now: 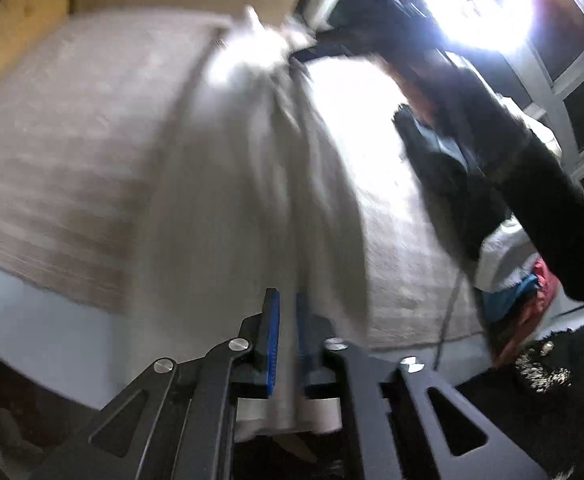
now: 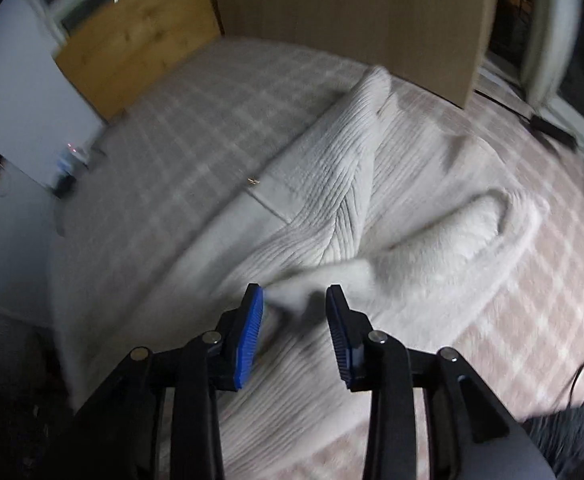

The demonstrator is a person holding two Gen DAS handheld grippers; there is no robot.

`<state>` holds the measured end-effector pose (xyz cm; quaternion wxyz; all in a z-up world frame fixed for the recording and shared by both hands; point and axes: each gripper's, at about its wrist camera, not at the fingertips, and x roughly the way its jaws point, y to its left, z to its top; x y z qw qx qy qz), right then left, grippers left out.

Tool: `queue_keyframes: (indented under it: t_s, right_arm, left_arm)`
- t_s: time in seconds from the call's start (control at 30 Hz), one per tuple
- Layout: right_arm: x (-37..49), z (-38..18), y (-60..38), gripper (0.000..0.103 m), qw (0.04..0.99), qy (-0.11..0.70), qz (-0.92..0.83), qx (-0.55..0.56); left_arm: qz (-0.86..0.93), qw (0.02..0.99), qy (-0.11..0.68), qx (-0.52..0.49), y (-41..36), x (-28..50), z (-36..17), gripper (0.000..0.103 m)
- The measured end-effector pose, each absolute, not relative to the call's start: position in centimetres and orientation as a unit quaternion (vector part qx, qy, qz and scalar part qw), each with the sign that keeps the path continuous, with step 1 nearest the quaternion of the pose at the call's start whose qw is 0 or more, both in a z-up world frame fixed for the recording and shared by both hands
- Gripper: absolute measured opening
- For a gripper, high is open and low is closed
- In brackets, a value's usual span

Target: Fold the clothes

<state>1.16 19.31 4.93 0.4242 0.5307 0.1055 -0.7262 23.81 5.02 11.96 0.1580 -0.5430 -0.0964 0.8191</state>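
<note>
The pale ribbed garment (image 2: 331,184) lay spread over the checked bed cover (image 2: 180,128), stretching away from my right gripper (image 2: 295,300), whose blue pads (image 2: 250,332) stood apart with only a fuzzy corner of cloth loose between them, nothing pinched. In my left gripper (image 1: 288,312) the jaws were nearly closed on a fold of the same cloth (image 1: 252,184), which ran up from the pads in a taut, blurred sheet above the cover. My dark sleeve (image 1: 539,200) reached across on the right.
</note>
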Motion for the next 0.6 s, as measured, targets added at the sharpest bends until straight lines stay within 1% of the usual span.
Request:
queue_keyframes:
  t_s: [0.1,0.13,0.17,0.2,0.23,0.27,0.3,0.37,0.4,0.43,0.47,0.5,0.53,0.57,0.6]
  right_arm:
    - [1.1,6.2,21.7,0.033,0.420,0.065,-0.734,0.530]
    - [0.8,6.6,22.1,0.035,0.413,0.059,-0.738,0.530]
    - [0.3,6.6,21.9,0.036,0.405,0.058,-0.742,0.531]
    - [-0.5,6.5,21.5,0.037,0.396,0.054,-0.746,0.532]
    - [-1.3,6.2,20.8,0.043,0.394,0.048,-0.745,0.536]
    - [-2.2,5.7,20.0,0.045,0.393,0.041,-0.739,0.546]
    - [-3.0,5.1,19.0,0.046,0.384,0.049,-0.735,0.556]
    - [-4.4,3.8,16.7,0.046,0.364,0.079,-0.730,0.573]
    - [-4.9,3.1,15.6,0.046,0.353,0.102,-0.729,0.578]
    - [-5.3,2.4,14.6,0.046,0.343,0.125,-0.726,0.582]
    - [-5.5,1.8,13.8,0.046,0.342,0.137,-0.723,0.585]
    - [-5.6,1.3,13.1,0.046,0.341,0.147,-0.719,0.588]
    - [-5.5,0.9,12.5,0.043,0.349,0.151,-0.714,0.589]
    - [-5.3,0.6,11.9,0.038,0.357,0.156,-0.711,0.585]
    - [-5.0,0.7,11.3,0.033,0.362,0.164,-0.714,0.577]
  left_arm:
    - [0.816,0.152,-0.092,-0.551,3.5,23.4,11.6,0.015]
    - [0.812,0.158,-0.087,-0.555,3.7,23.3,11.2,0.015]
    - [0.808,0.166,-0.080,-0.560,4.0,23.3,10.7,0.017]
    - [0.804,0.176,-0.067,-0.564,4.7,23.3,10.2,0.022]
    - [0.801,0.184,-0.056,-0.568,5.4,23.5,9.8,0.024]
    - [0.798,0.190,-0.048,-0.570,6.0,23.7,9.6,0.027]
    - [0.796,0.195,-0.040,-0.572,6.7,23.9,9.3,0.033]
    - [0.797,0.194,-0.020,-0.571,7.6,23.9,8.7,0.038]
    - [0.799,0.192,-0.009,-0.570,8.0,23.9,8.3,0.038]
    - [0.801,0.189,0.001,-0.567,8.3,23.8,8.1,0.037]
    - [0.805,0.190,0.006,-0.563,8.3,23.7,7.9,0.033]
    - [0.807,0.193,0.007,-0.558,8.3,23.7,7.7,0.026]
    - [0.809,0.193,0.008,-0.555,8.2,23.6,7.7,0.020]
    - [0.809,0.193,0.003,-0.555,7.7,23.5,7.7,0.010]
    - [0.808,0.194,-0.006,-0.556,7.1,23.3,7.7,0.009]
